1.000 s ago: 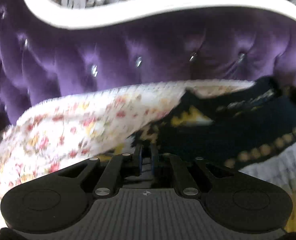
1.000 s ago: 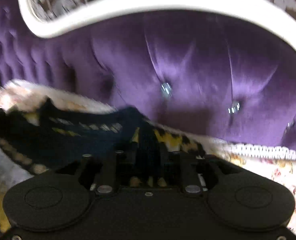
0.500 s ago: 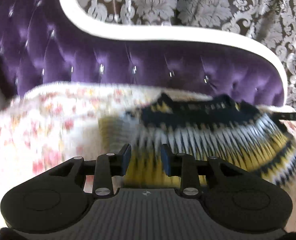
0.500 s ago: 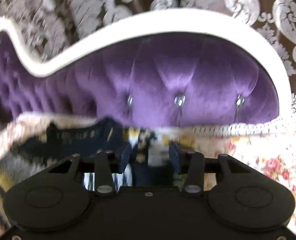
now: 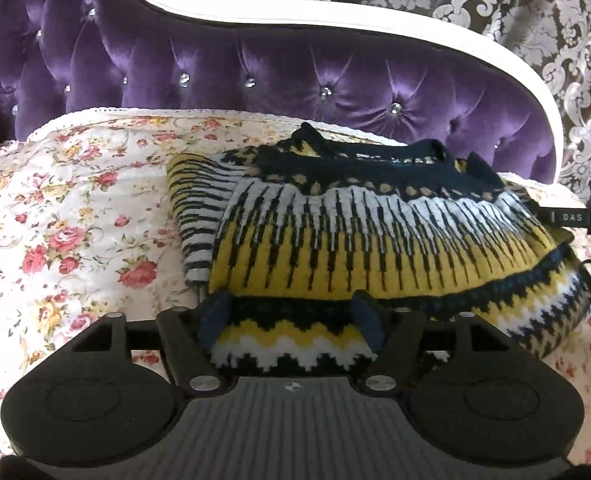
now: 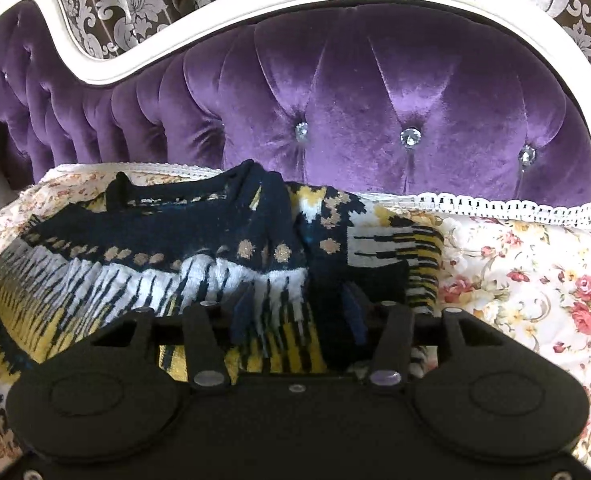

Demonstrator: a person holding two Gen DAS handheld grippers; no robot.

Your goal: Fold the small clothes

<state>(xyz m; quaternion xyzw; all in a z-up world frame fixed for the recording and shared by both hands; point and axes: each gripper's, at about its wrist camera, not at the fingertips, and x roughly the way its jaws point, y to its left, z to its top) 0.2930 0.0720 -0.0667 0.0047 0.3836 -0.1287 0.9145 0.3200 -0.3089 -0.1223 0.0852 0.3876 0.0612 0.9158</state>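
A knitted sweater [image 5: 375, 236], navy, yellow and white, lies folded on the floral bedspread [image 5: 67, 216], its neckline toward the tufted purple headboard [image 5: 295, 80] and one sleeve tucked under at its left edge. The left tongs [image 5: 291, 320] stand wide over the zigzag hem, gripping nothing. The right tongs [image 6: 295, 316] are likewise spread wide above the sweater's right side [image 6: 155, 248]. Patterned damask wallpaper [image 5: 535, 20] rises behind the white-framed headboard.
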